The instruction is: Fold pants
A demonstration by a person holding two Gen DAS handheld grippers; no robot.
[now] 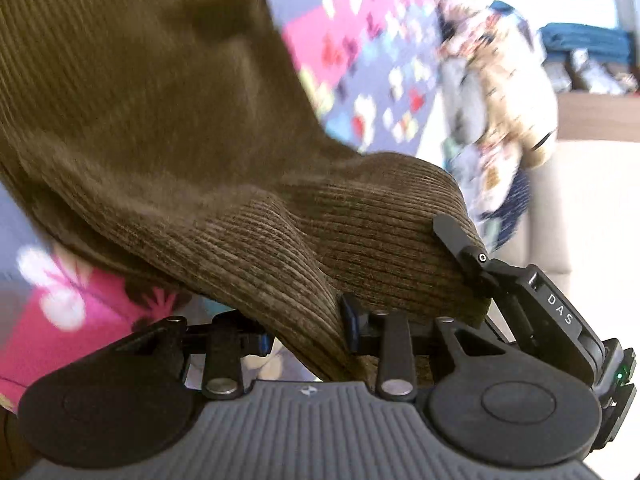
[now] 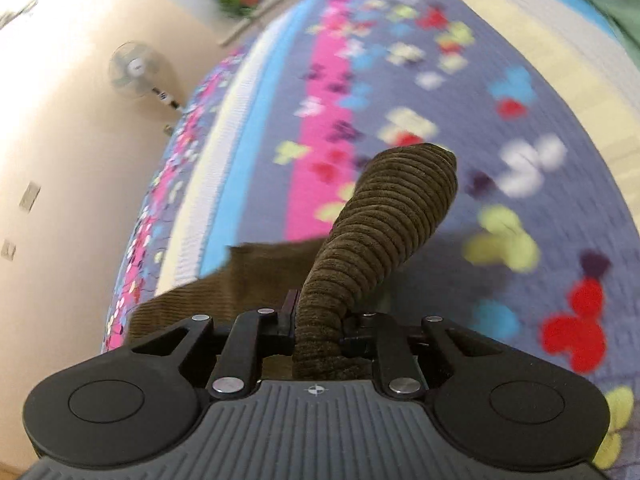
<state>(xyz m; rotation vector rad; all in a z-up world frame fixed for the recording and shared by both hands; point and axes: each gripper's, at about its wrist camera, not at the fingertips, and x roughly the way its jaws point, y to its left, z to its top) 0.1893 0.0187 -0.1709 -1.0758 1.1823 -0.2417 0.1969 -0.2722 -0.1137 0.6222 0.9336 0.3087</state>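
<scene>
The brown corduroy pants [image 1: 168, 128] hang lifted over the bed and fill the upper left of the left wrist view. My left gripper [image 1: 306, 332] is shut on a thick fold of them that runs down between its blue-tipped fingers. At the right edge of that fold, a black finger [image 1: 456, 236] of my right gripper lies over the cloth. In the right wrist view, my right gripper [image 2: 318, 328] is shut on a bunched roll of the pants [image 2: 392, 216] that sticks up past the jaws. More of the fabric sags below to the left.
A quilted bedspread [image 2: 460, 92] with pink, blue and purple bands and coloured shapes lies under both grippers. A pile of patterned clothes [image 1: 496, 80] sits at its far side. A standing fan [image 2: 138, 70] and a cream wall are left of the bed.
</scene>
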